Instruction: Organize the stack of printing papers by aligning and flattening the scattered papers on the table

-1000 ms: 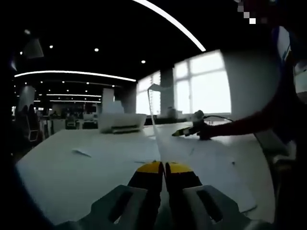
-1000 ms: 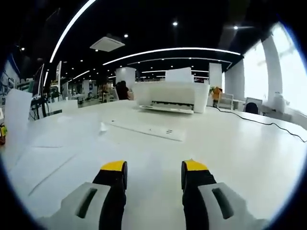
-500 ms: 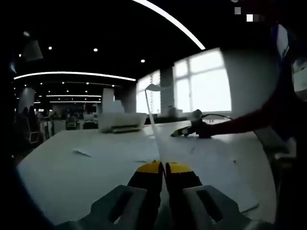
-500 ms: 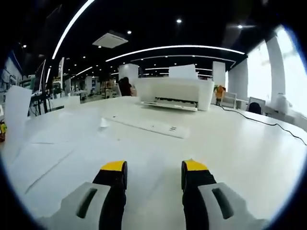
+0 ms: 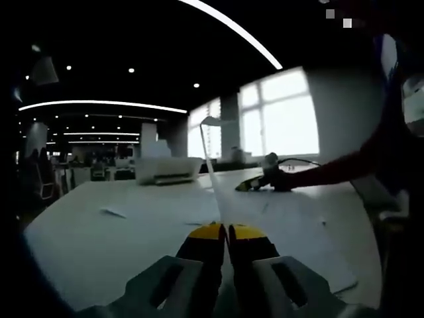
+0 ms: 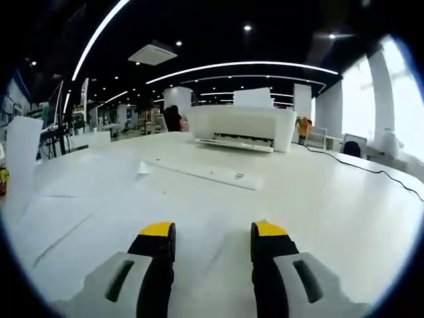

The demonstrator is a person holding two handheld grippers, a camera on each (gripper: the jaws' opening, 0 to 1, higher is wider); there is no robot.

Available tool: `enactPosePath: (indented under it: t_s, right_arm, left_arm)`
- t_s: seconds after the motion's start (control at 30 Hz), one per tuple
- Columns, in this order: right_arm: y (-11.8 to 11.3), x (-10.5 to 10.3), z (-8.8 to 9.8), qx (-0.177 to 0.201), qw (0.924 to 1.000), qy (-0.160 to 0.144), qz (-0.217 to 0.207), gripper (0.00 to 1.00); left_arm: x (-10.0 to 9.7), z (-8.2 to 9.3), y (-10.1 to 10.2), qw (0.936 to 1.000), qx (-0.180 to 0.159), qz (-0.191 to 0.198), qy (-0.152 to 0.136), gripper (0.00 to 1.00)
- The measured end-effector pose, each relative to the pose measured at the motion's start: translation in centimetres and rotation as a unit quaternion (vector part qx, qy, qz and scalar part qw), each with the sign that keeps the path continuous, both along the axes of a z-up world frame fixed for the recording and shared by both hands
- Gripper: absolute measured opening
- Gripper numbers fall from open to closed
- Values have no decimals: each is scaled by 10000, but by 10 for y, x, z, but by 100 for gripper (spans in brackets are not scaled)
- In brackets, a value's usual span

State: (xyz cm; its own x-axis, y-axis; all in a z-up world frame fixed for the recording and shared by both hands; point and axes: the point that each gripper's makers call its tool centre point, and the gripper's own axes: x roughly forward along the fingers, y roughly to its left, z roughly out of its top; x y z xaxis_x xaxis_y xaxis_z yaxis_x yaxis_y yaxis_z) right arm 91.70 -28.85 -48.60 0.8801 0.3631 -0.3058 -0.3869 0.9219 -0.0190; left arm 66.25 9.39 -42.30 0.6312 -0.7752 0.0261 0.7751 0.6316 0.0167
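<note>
- Left gripper view: your left gripper (image 5: 228,230) has its fingers clenched on a sheet of paper (image 5: 211,156). The sheet stands on edge and rises from between the yellow tips, curling over at its top.
- In the same view, more papers (image 5: 291,225) lie flat and spread on the white worktop (image 5: 99,238), to the right of the held sheet. A small scrap (image 5: 112,212) lies apart on the left.
- Your right gripper (image 5: 255,183) shows across the worktop, low over the far papers, with your sleeve (image 5: 338,169) behind it.
- A white printer (image 5: 167,168) stands at the far end of the worktop.
- Right gripper view: your right gripper (image 6: 212,233) has its fingers released, wide apart and holding nothing, low over the worktop (image 6: 331,212).
- Scattered papers (image 6: 73,199) lie flat to the left. One sheet (image 6: 21,159) stands upright at the left edge.
- A long flat white piece (image 6: 205,172) lies ahead, in front of the printer (image 6: 242,129). A black cable (image 6: 361,169) runs along the right.
</note>
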Motion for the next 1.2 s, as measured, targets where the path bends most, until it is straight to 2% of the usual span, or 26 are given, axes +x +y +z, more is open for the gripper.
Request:
enactPosePath:
  t_s: [0.57,0.97,1.2]
  right_arm:
    - [2,-3,0,124,9999,68,6,37]
    - [4,-2,0,142,9998,50,113,27]
    - [7,-5,1,149,9998,49,112,27]
  left_arm:
    - [0,-2,-1,10000,84,17,4,8]
    - [-1,-2,-2,9999,113,17,-5,8]
    - [-1,-2,-2,9999,116,12,-5,8]
